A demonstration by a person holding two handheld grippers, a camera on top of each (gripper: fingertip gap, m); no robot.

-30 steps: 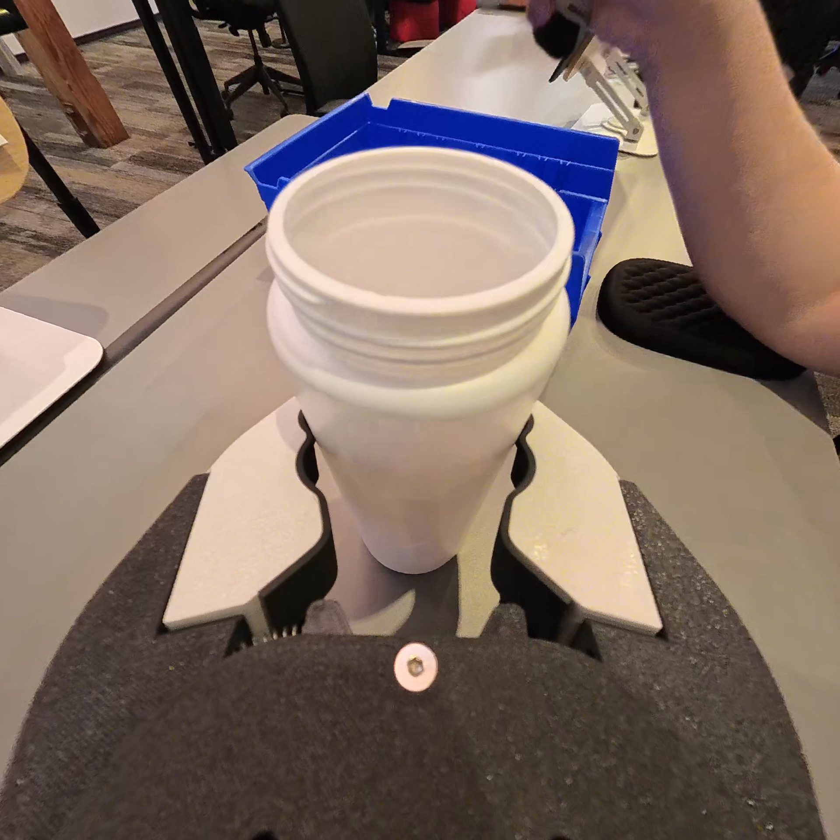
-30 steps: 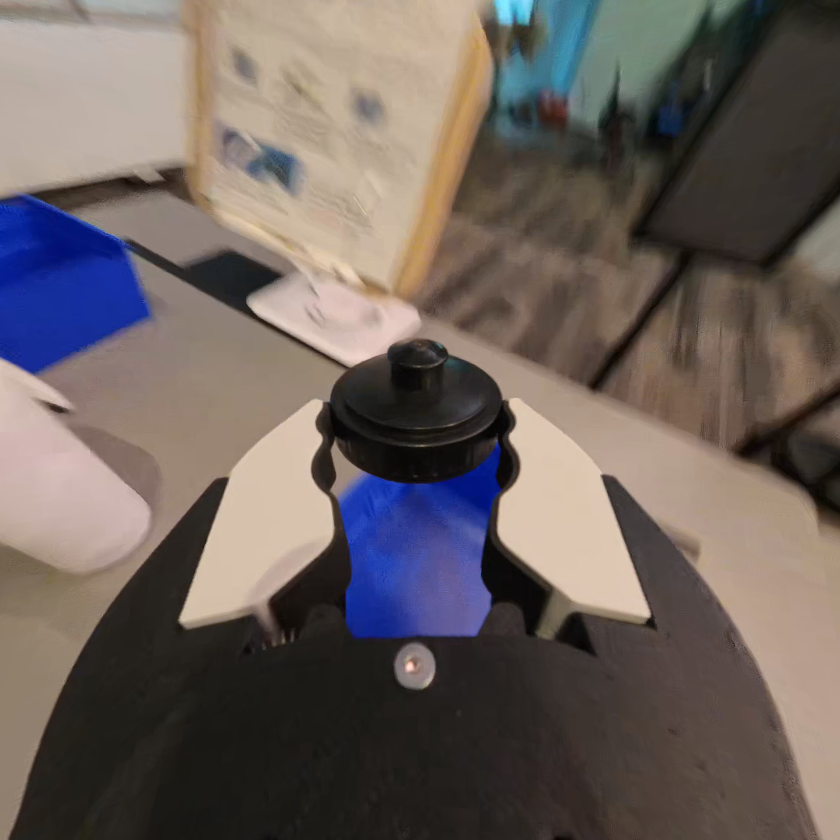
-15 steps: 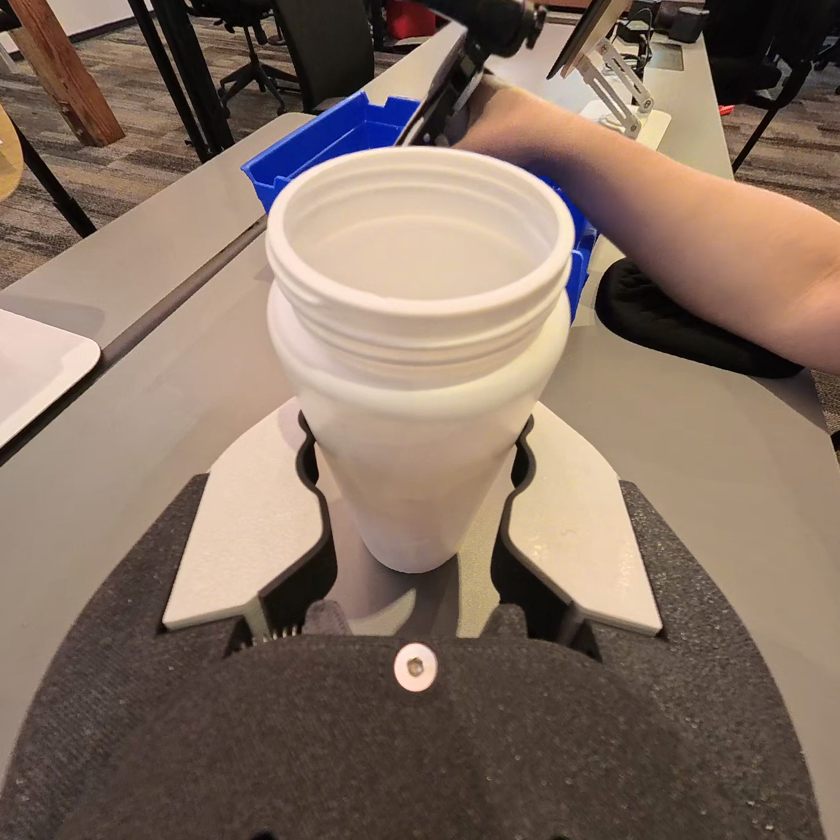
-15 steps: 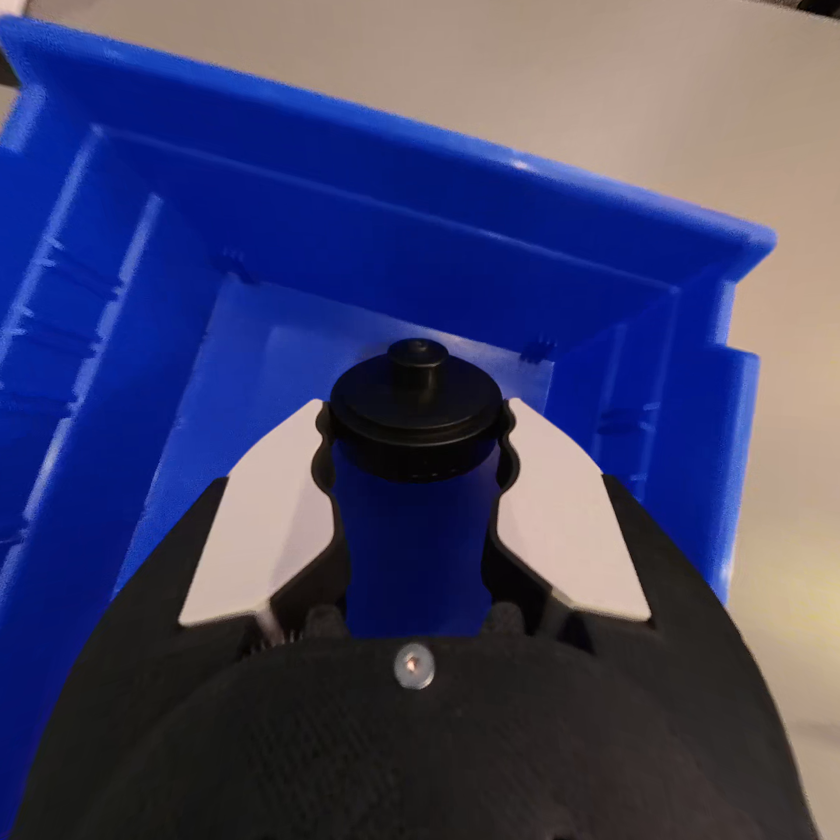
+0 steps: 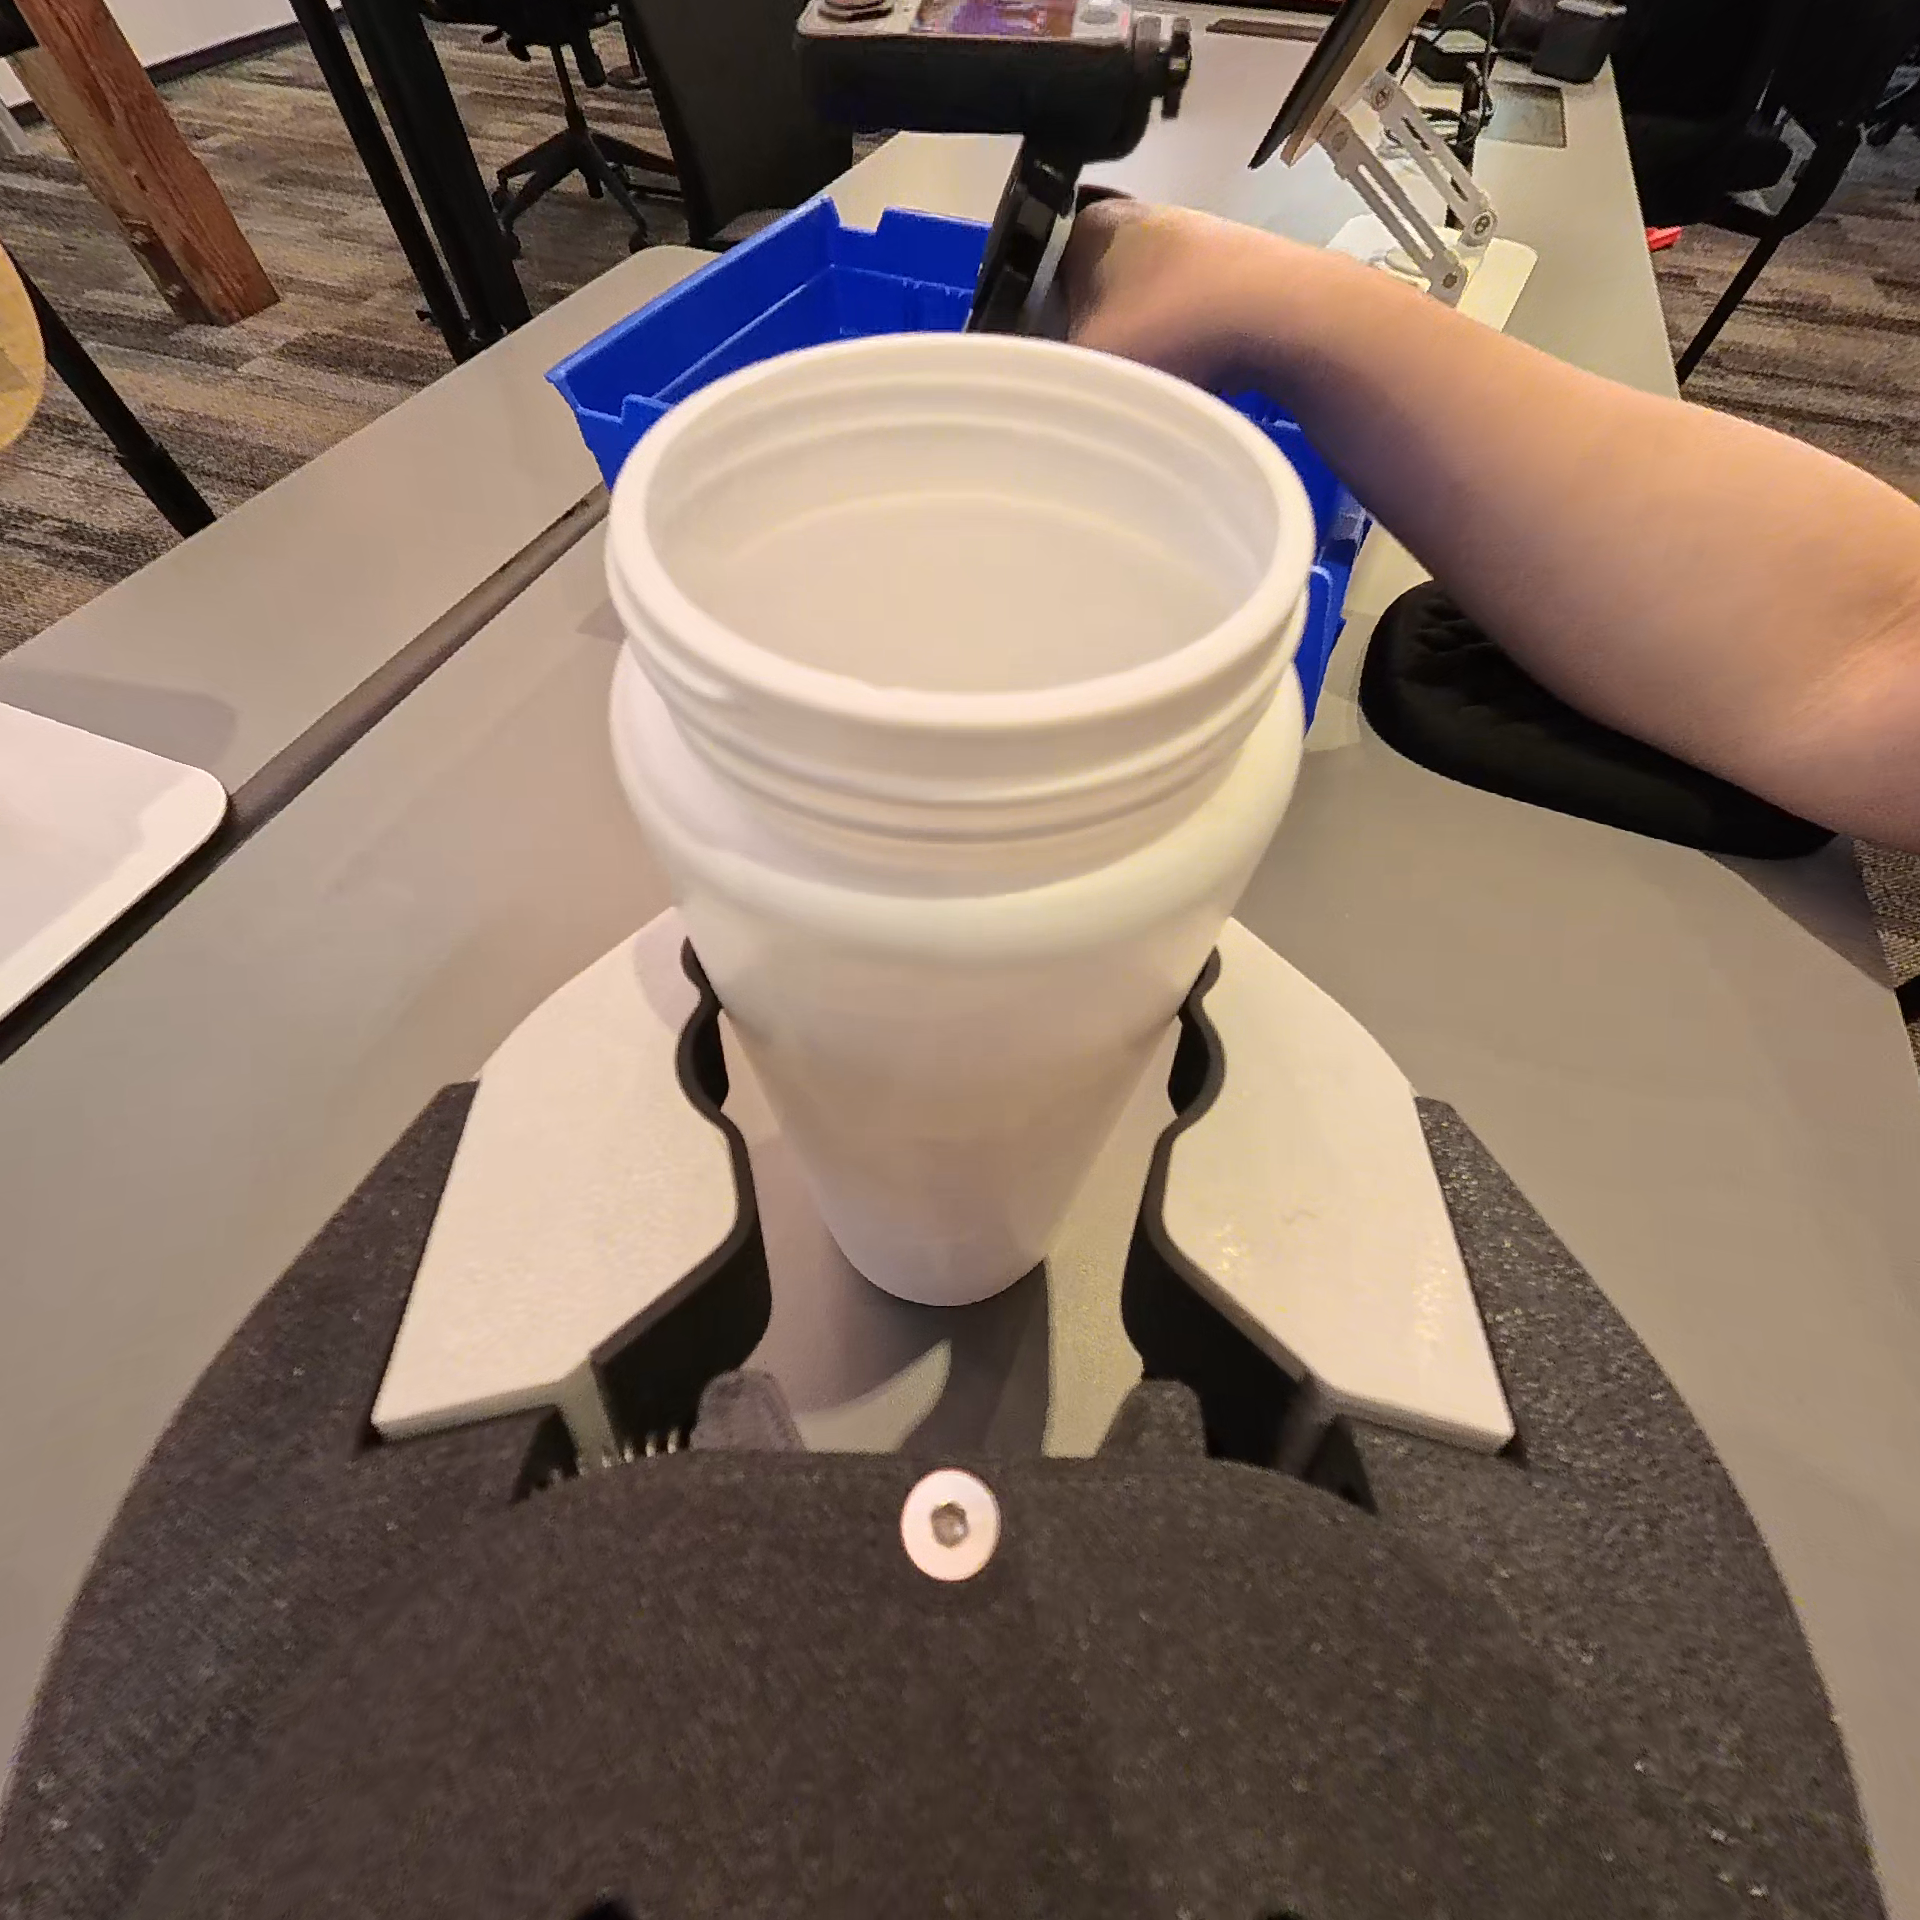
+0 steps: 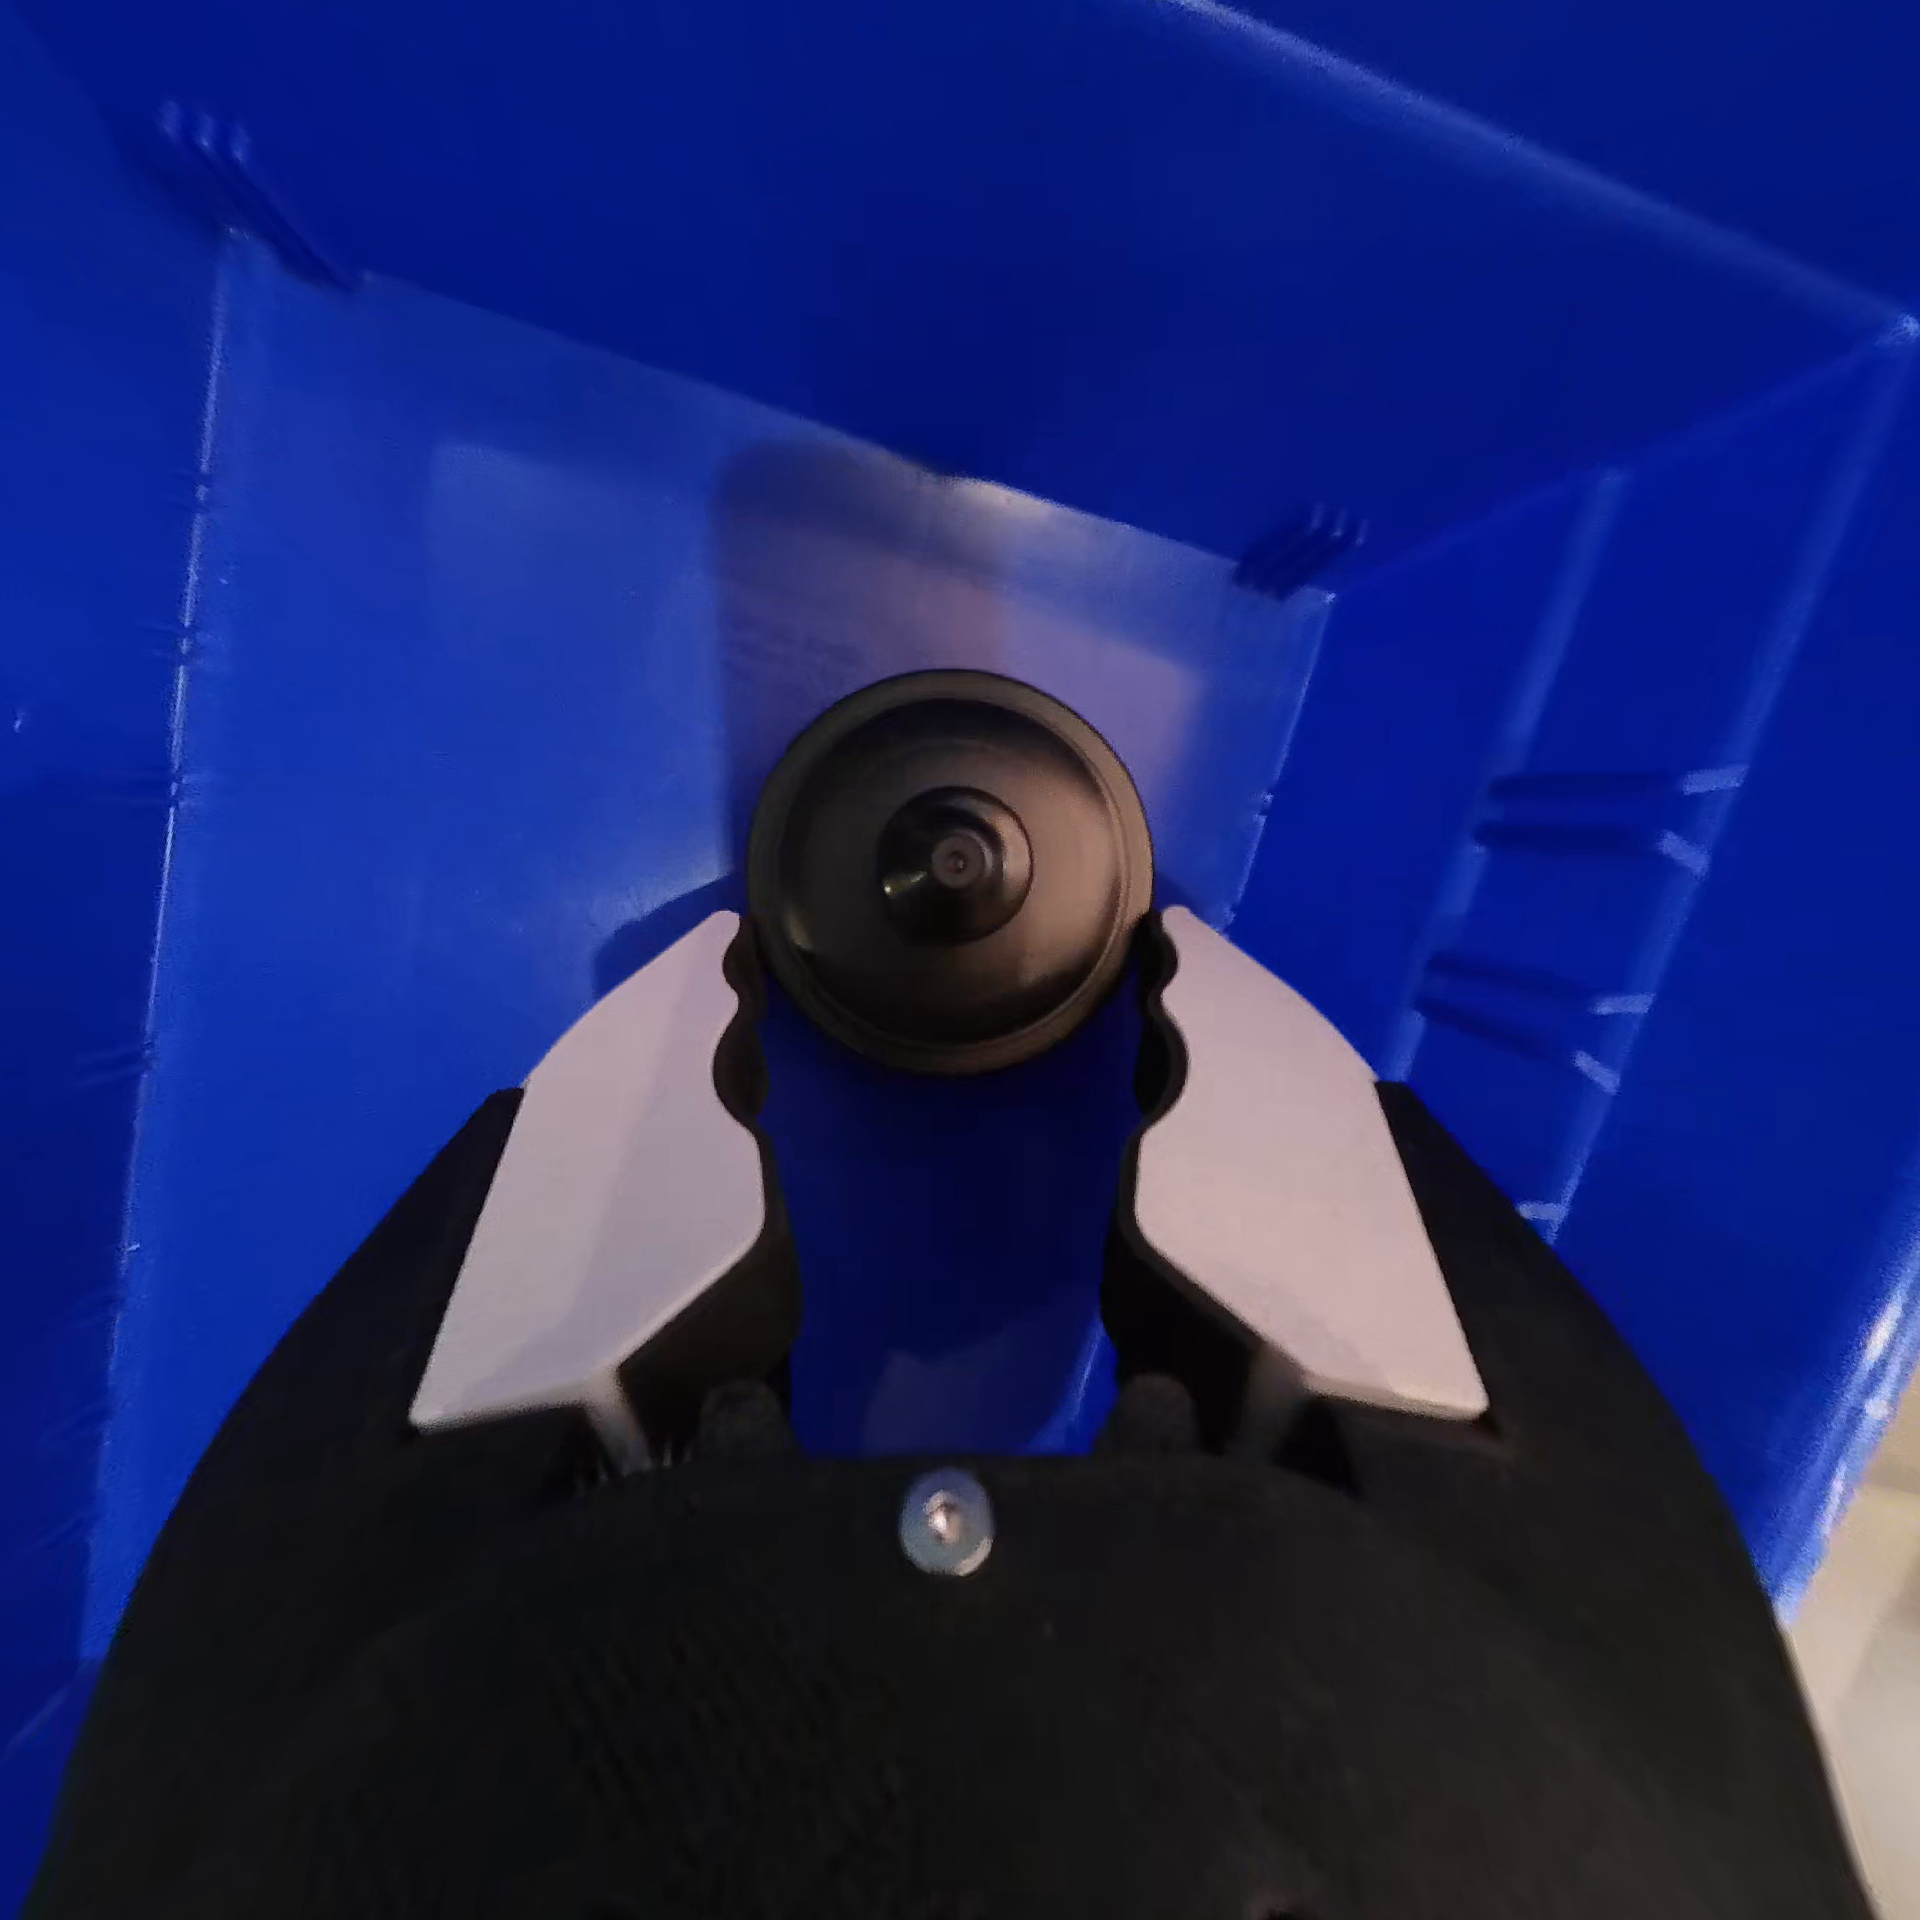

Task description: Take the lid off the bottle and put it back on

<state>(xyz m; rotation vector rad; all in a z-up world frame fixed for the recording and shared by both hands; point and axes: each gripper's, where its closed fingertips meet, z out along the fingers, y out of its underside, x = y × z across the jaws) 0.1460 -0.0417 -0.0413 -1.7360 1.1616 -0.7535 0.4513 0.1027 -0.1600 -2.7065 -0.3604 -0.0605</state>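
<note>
1. Bottle [image 5: 956, 935], left wrist view: white, wide-mouthed, standing upright on the grey table [image 5: 343, 935]. Its threaded neck is bare and the mouth is uncovered. The left gripper [image 5: 951, 997] is clamped on the bottle's body, one finger on each side. Maintain this hold and keep the bottle vertical, so that the thread presents squarely when the lid returns.

2. Same view, background: a blue bin [image 5: 769, 301] stands just behind the bottle. The person's forearm [image 5: 1558, 540] reaches across to it, with the right gripper's body above the bin; its fingertips are hidden here.

3. Right wrist view: the black lid [image 6: 951, 883], with its centre knob facing the camera, lies low inside the blue bin [image 6: 1558, 312]. The right gripper [image 6: 948, 935] points down into the bin, and its fingertips [image 6: 686, 977] touch the lid's rim on both sides. Whether the lid is still gripped or just let go, and whether it rests on the bin floor, cannot be told.

4. Judgement: the step in hand is parking the lid in the bin. Set it flat, knob up, clear of the walls; part the fingers fully before lifting straight out.
</note>
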